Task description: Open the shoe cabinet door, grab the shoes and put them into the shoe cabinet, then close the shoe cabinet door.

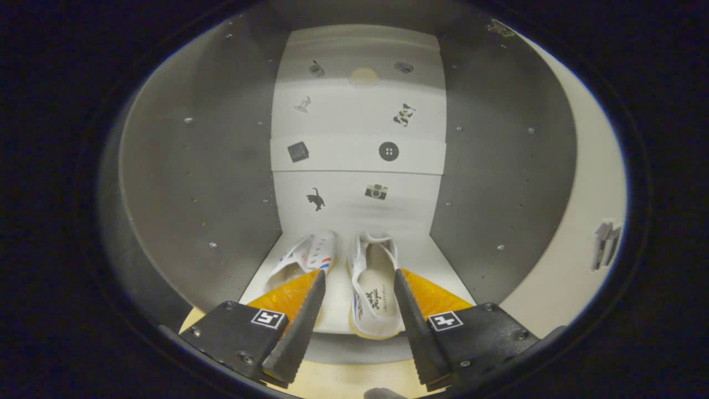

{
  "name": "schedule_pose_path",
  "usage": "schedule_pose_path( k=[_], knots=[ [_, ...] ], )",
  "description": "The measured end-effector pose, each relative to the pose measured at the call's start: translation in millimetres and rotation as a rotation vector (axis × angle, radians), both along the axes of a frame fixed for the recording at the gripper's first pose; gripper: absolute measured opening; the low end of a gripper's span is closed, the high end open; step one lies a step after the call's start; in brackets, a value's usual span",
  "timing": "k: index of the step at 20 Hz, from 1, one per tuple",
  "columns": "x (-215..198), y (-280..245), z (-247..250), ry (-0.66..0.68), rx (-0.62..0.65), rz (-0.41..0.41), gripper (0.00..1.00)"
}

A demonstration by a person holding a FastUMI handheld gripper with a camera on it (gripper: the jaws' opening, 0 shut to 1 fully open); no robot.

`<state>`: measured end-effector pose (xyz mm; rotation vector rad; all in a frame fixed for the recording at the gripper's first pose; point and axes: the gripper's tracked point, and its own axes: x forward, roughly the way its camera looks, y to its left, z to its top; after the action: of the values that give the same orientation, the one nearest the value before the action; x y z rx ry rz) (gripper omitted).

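The tool (pixel 359 282) is spread wide and grips nothing, its two fingers (pixel 302 324) pointing into the open shoe cabinet (pixel 216 183). Just ahead, on the cabinet's white bottom shelf (pixel 338 310), stand the shoes. The right shoe (pixel 374 299) lies between the fingers, heel toward the tool, its rim beside the right finger. The left shoe (pixel 304 257) sits just beyond the left finger. Farther in, the white back panel (pixel 357 116) carries small dark stickers (pixel 389 151). The open door (pixel 576 233) stands at the right.
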<state>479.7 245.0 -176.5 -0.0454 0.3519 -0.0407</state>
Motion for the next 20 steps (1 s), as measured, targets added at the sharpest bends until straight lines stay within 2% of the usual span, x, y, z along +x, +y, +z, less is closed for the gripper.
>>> schedule_pose_path(
  k=[4,7,11,15,20],
  knots=[
    [-72.4,5.3,24.7,-0.056,-0.015,0.022,0.8],
    [-138.7,8.7,46.5,-0.118,-0.04,0.033,0.8],
    [-228.6,8.3,71.5,-0.193,-0.013,0.024,0.8],
    [-305.2,-7.7,90.3,-0.245,0.003,0.014,1.0],
    [-389.5,-55.4,111.9,-0.296,0.022,-0.025,1.0]
  ],
)
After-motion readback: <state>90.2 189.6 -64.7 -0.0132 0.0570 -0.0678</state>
